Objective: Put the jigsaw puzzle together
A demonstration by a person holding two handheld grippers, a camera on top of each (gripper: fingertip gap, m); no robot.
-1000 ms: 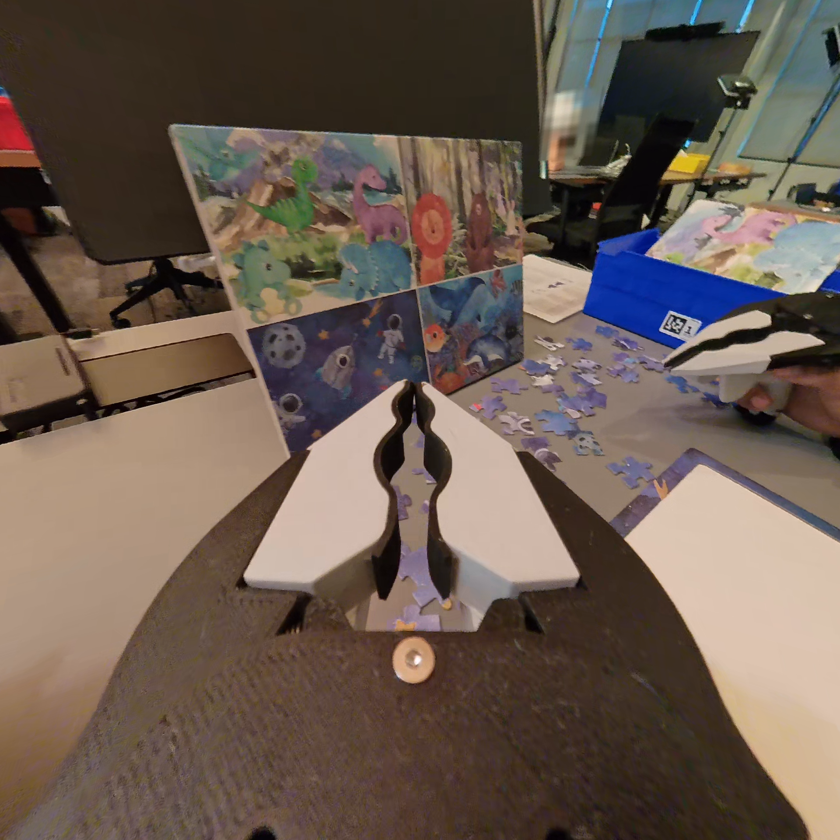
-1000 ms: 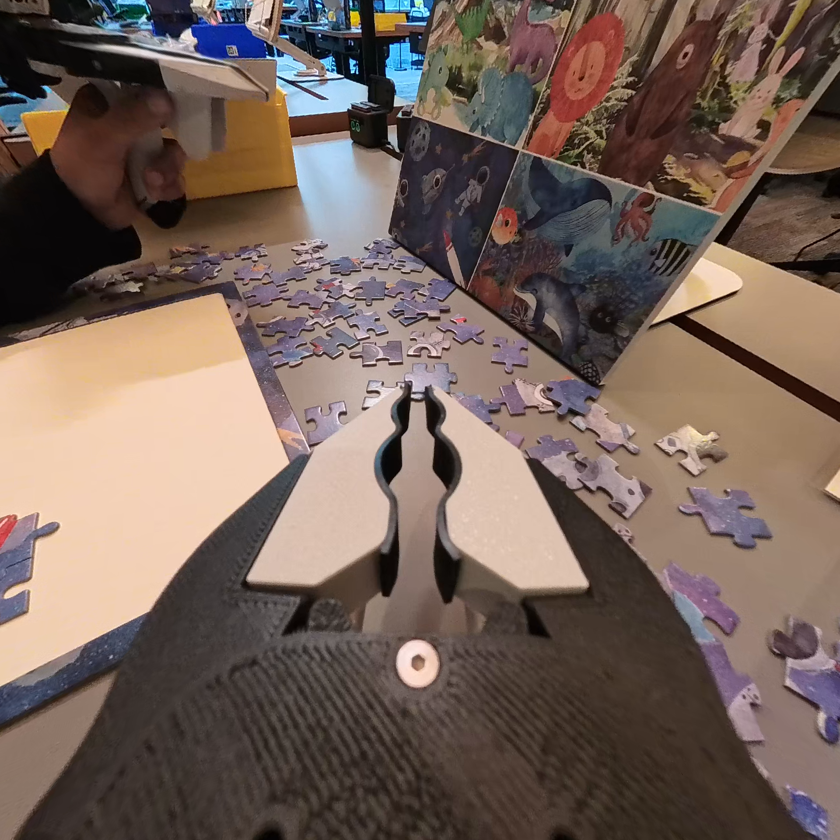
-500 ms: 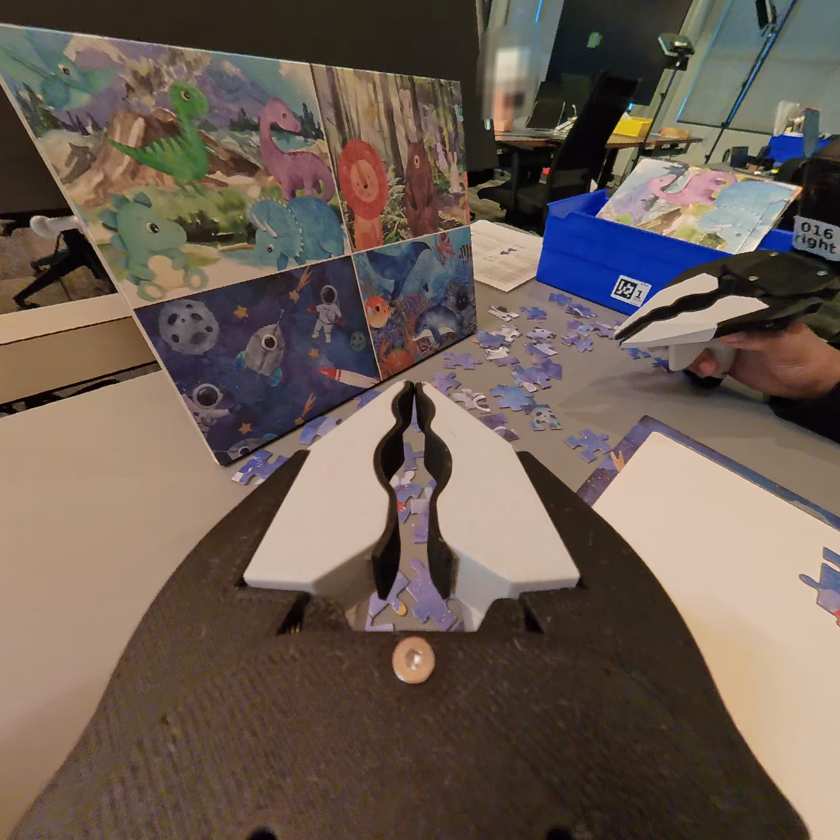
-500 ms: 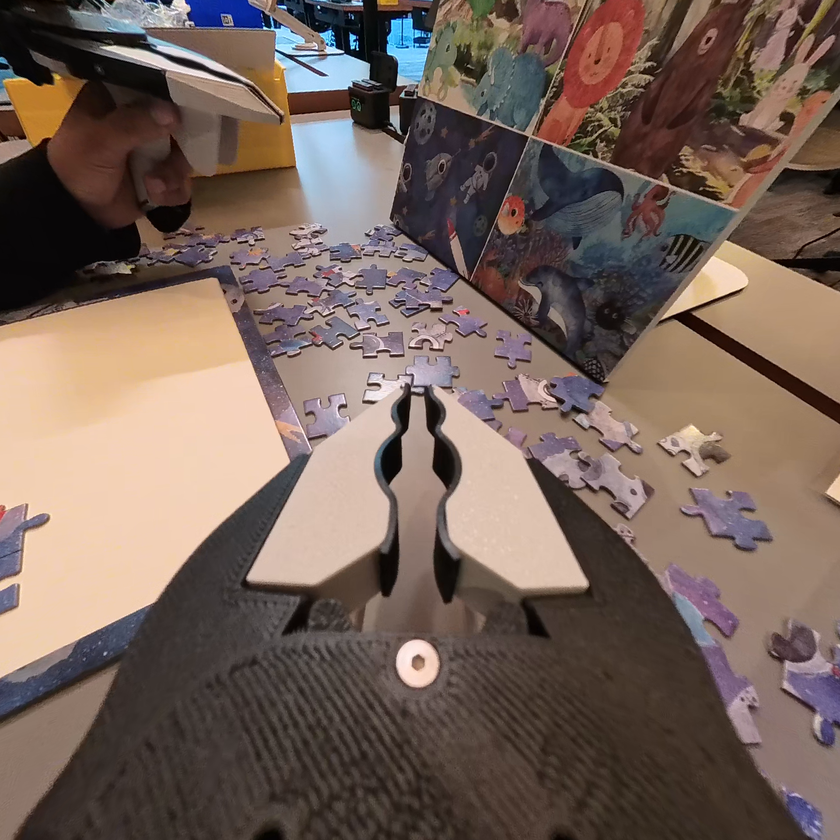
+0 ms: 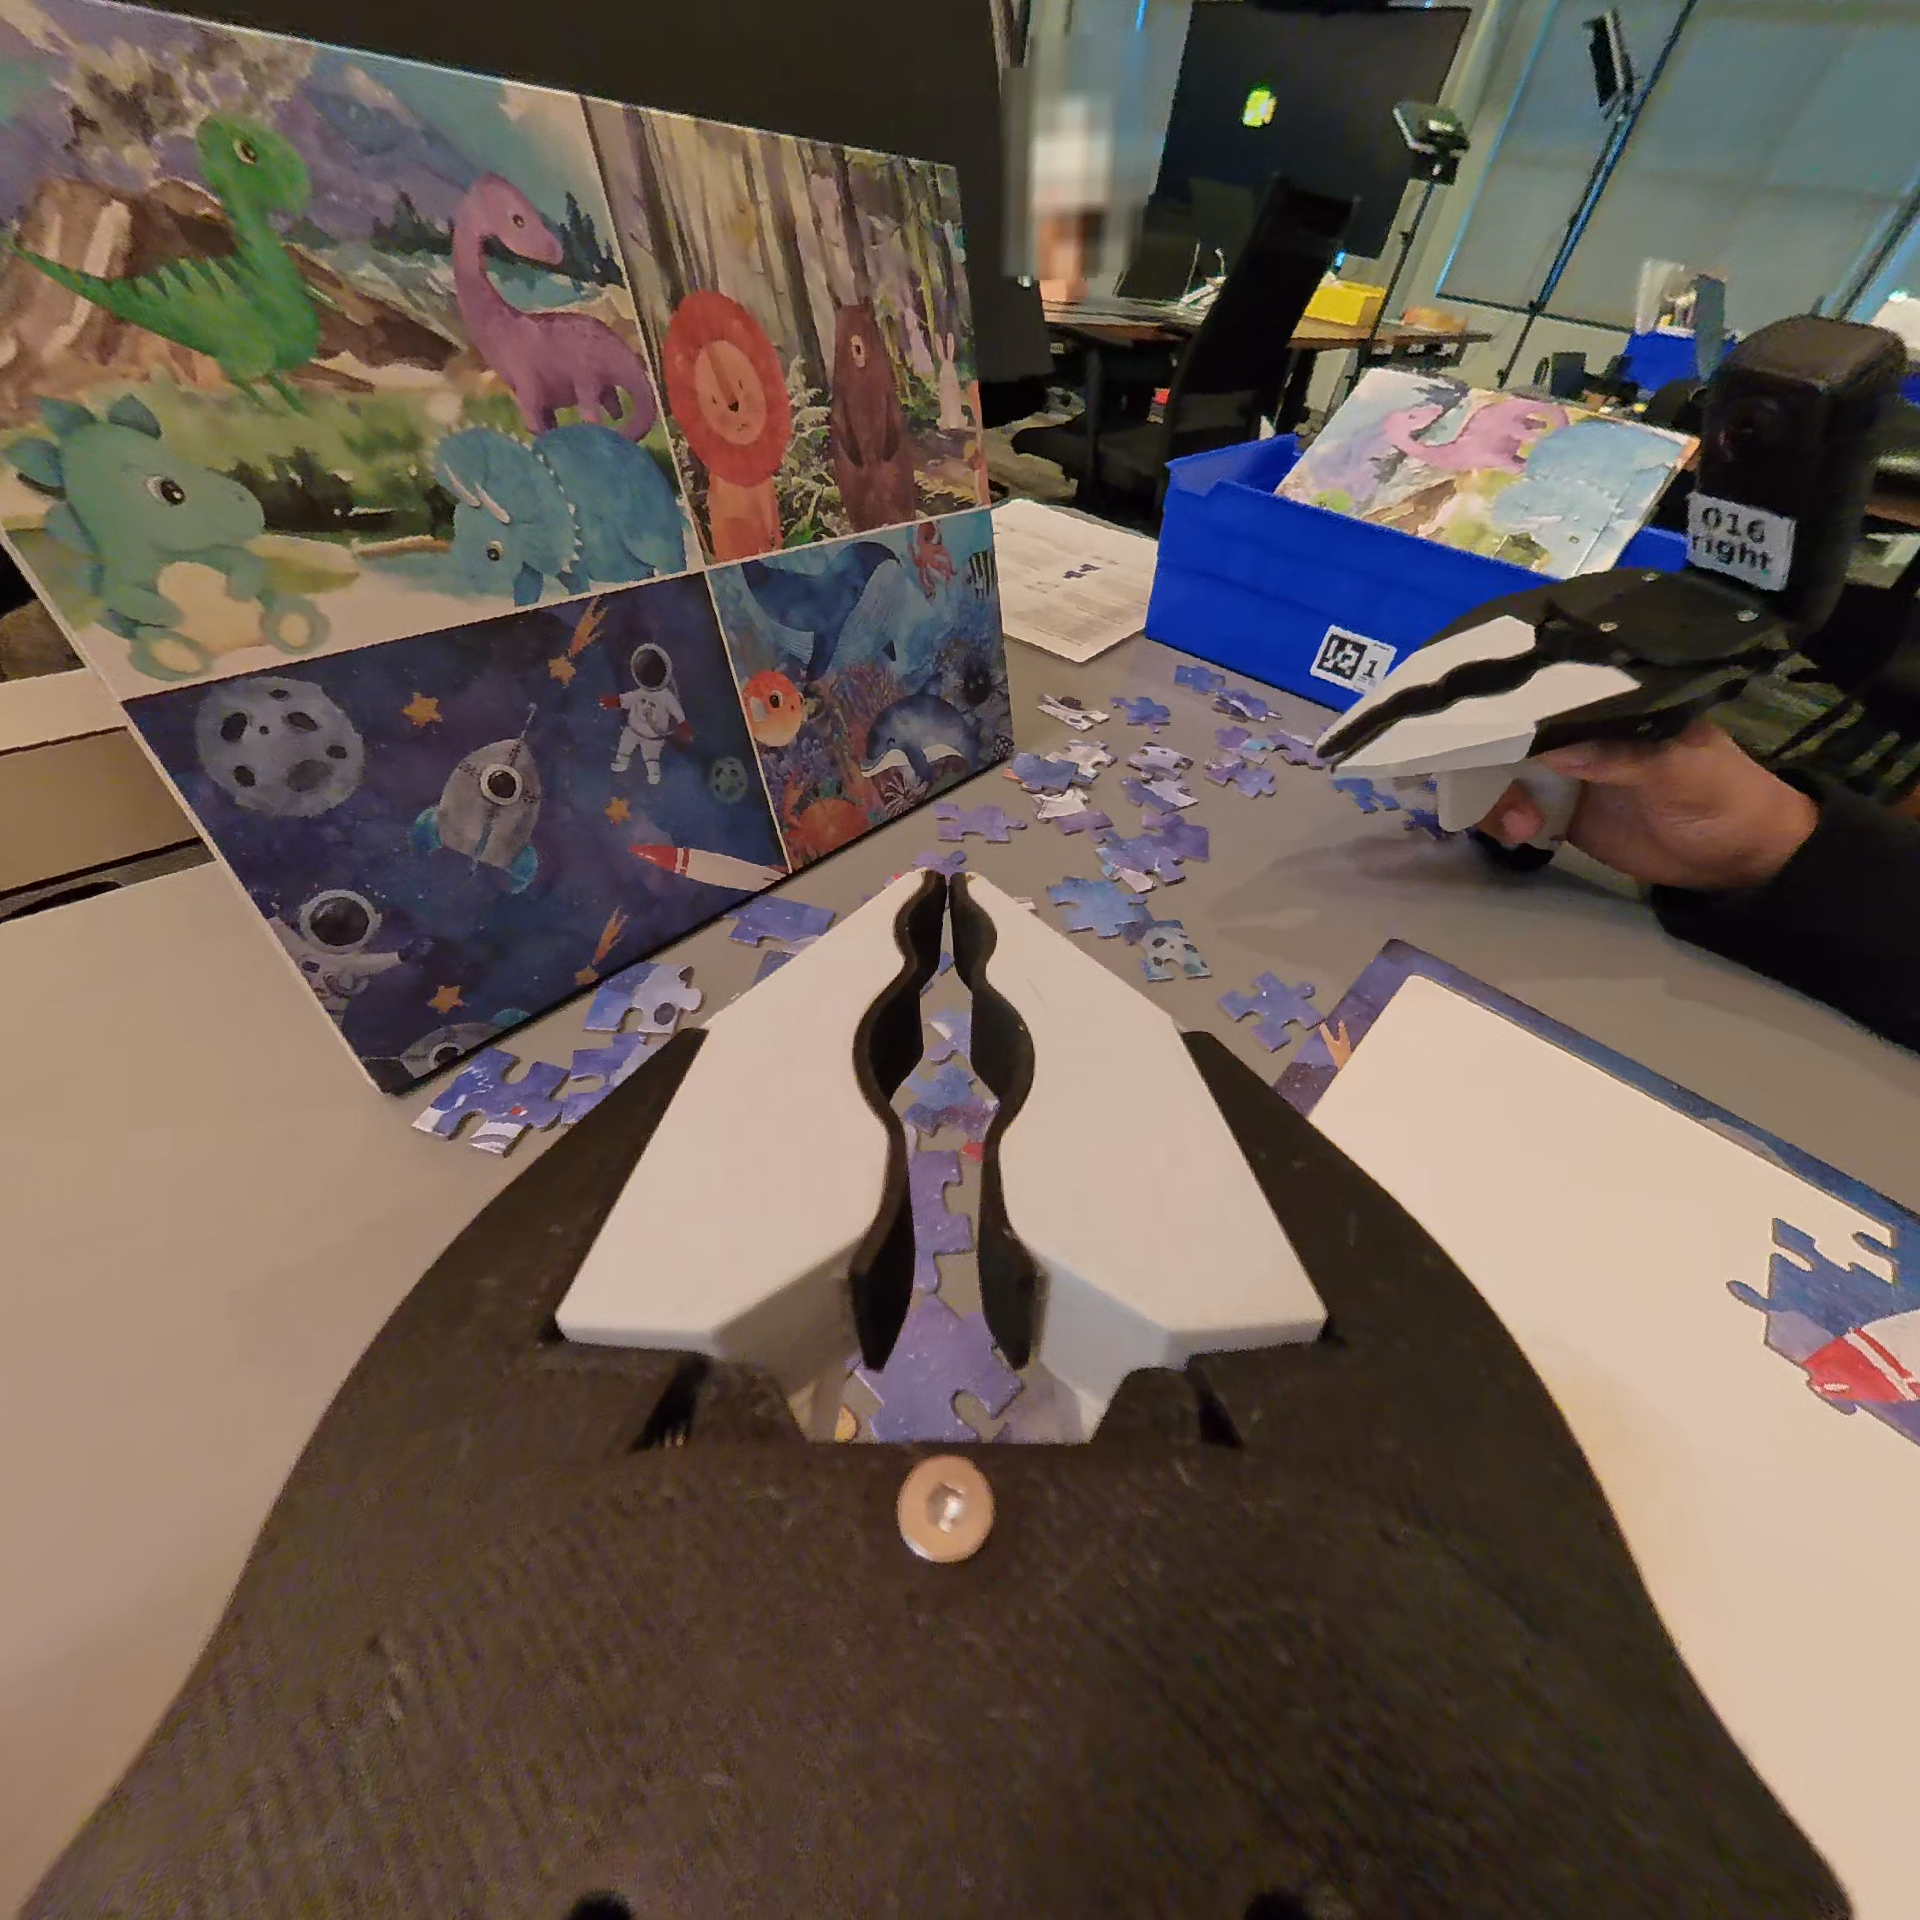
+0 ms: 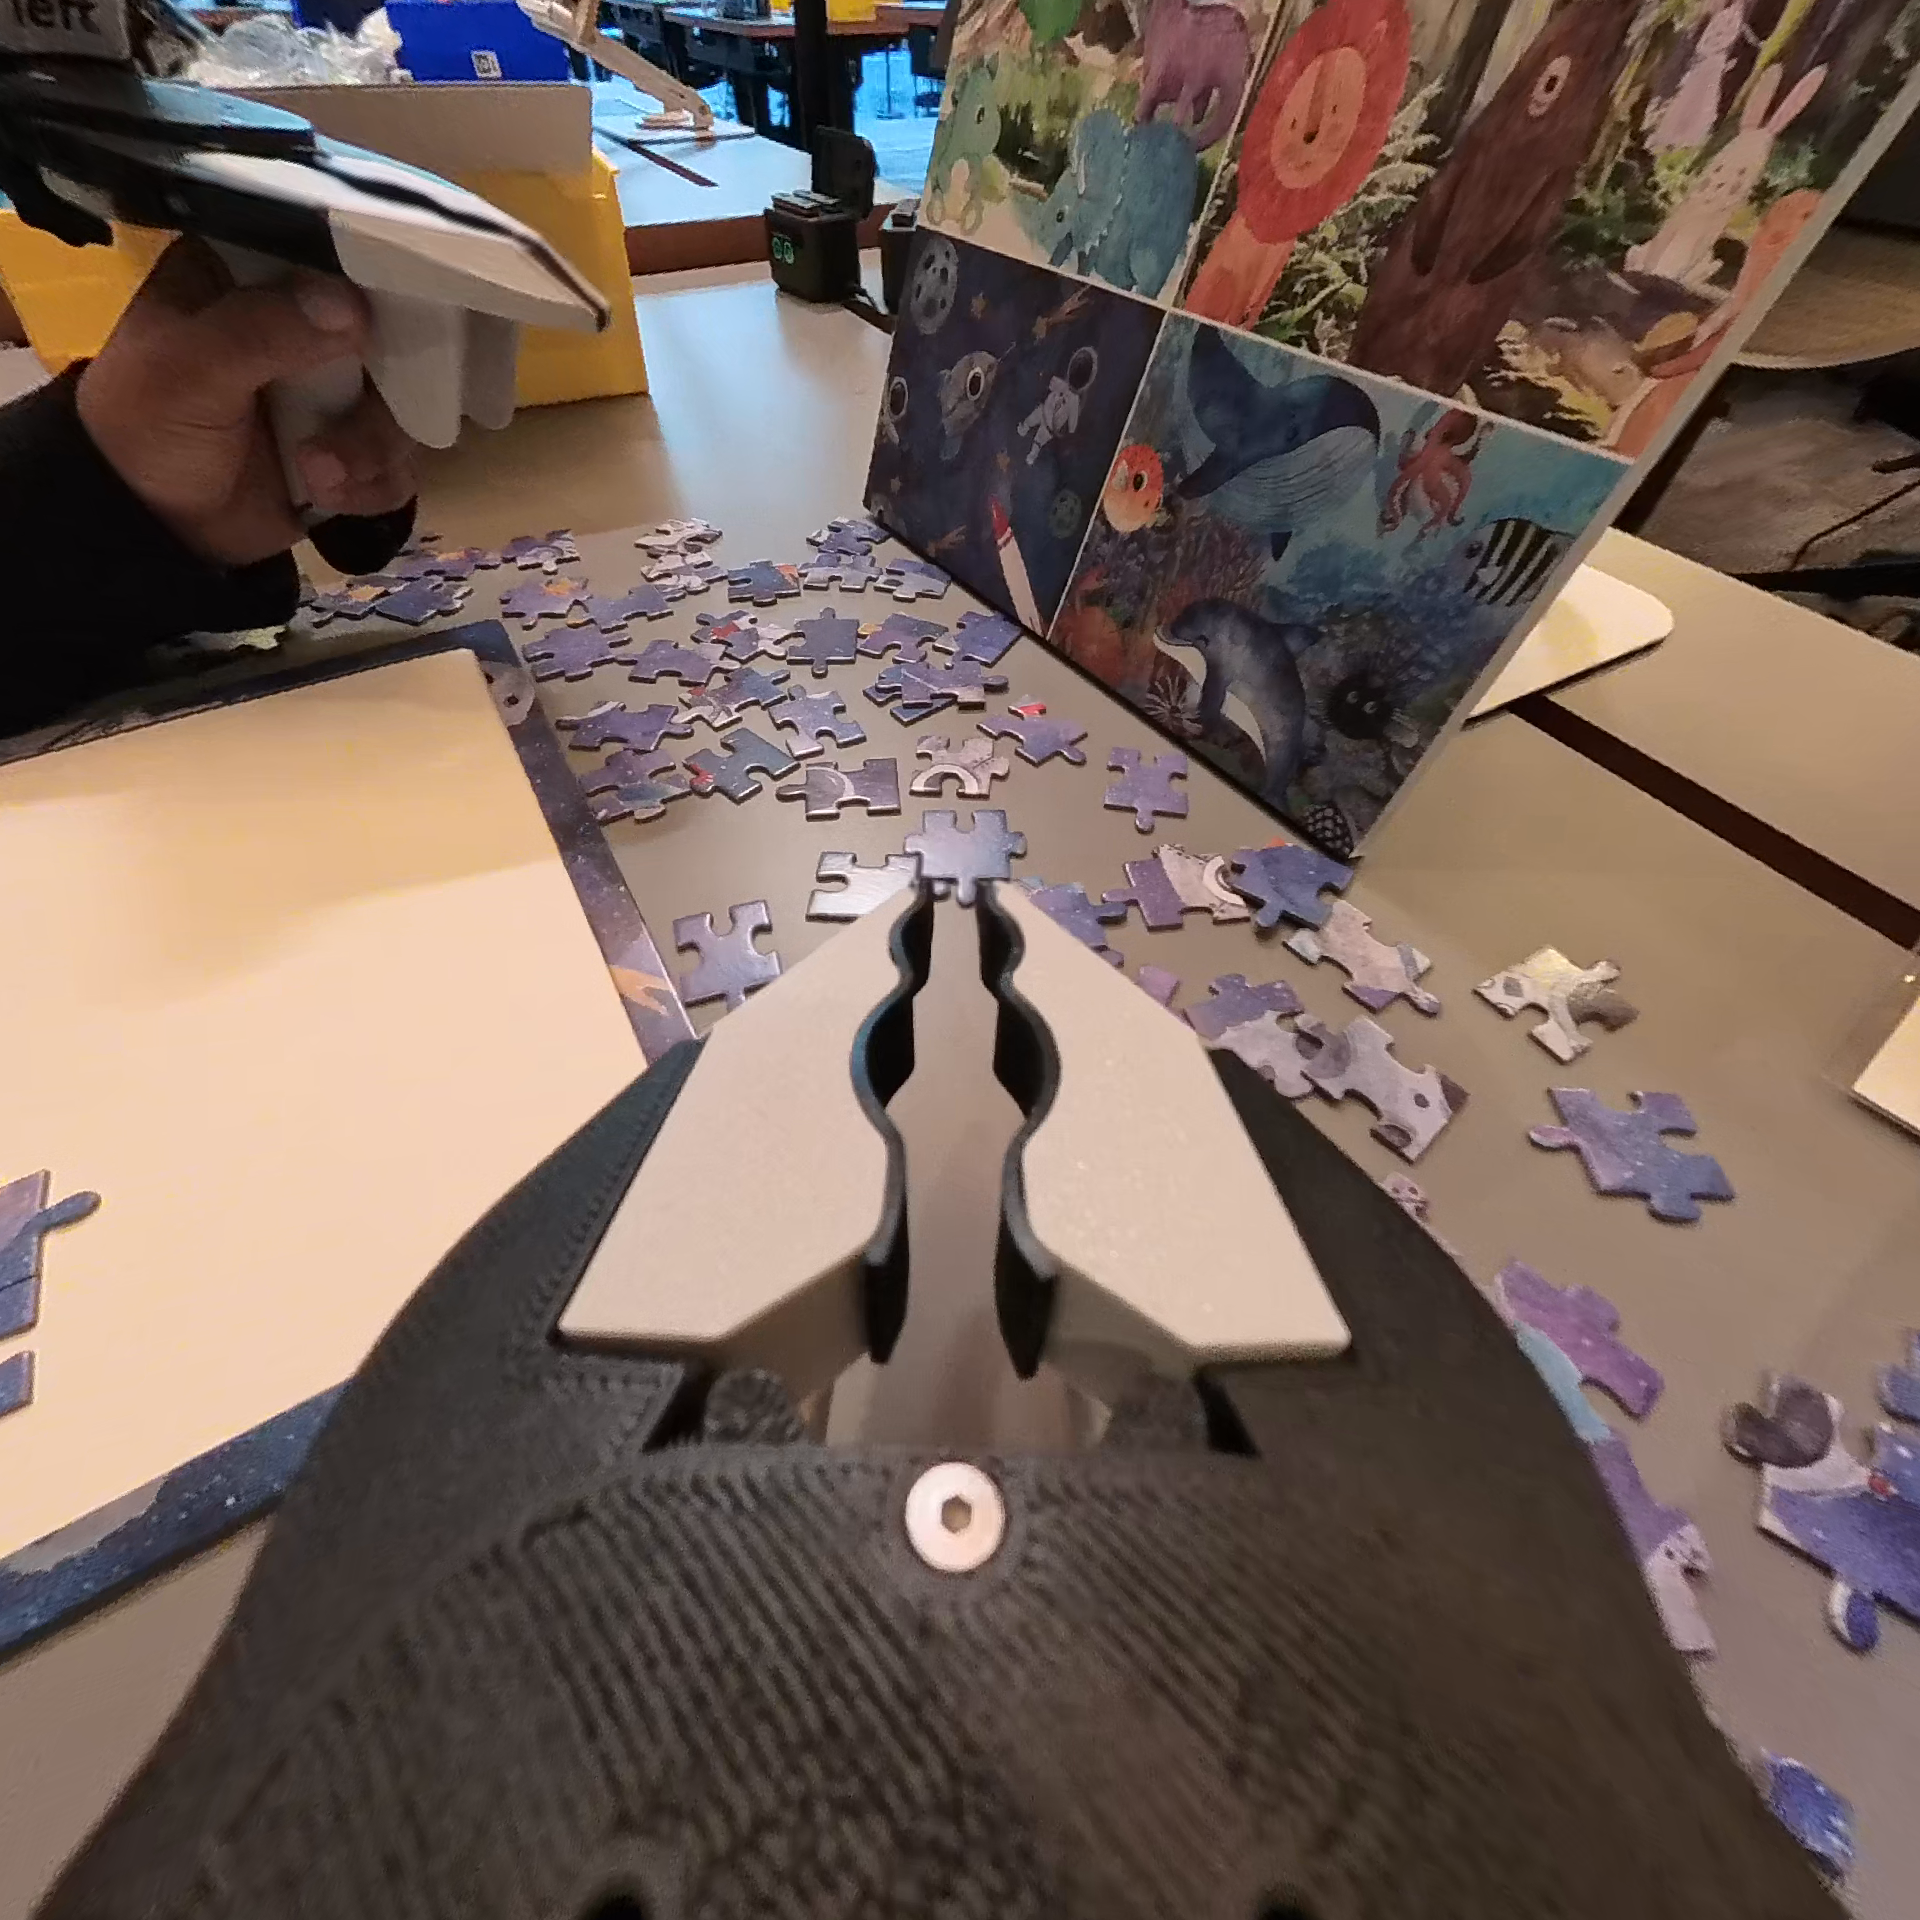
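Observation:
Several loose blue-purple puzzle pieces lie scattered on the grey table in front of a propped picture board; they also show in the right wrist view. The white puzzle tray with a blue frame holds a few joined pieces at its near edge. My left gripper is shut and empty, hovering over pieces near the board's foot. My right gripper is empty, its tips a sliver apart, just short of a dark blue piece. The tray lies to its left.
A blue bin with another puzzle picture stands at the back right, with a paper sheet beside it. A yellow bin stands behind the left hand. The picture board walls off the far side of the pieces.
My left gripper has swung right and forward toward the pieces at the board's foot. My right gripper has crept forward and lower toward the dark blue piece. Both stayed shut.

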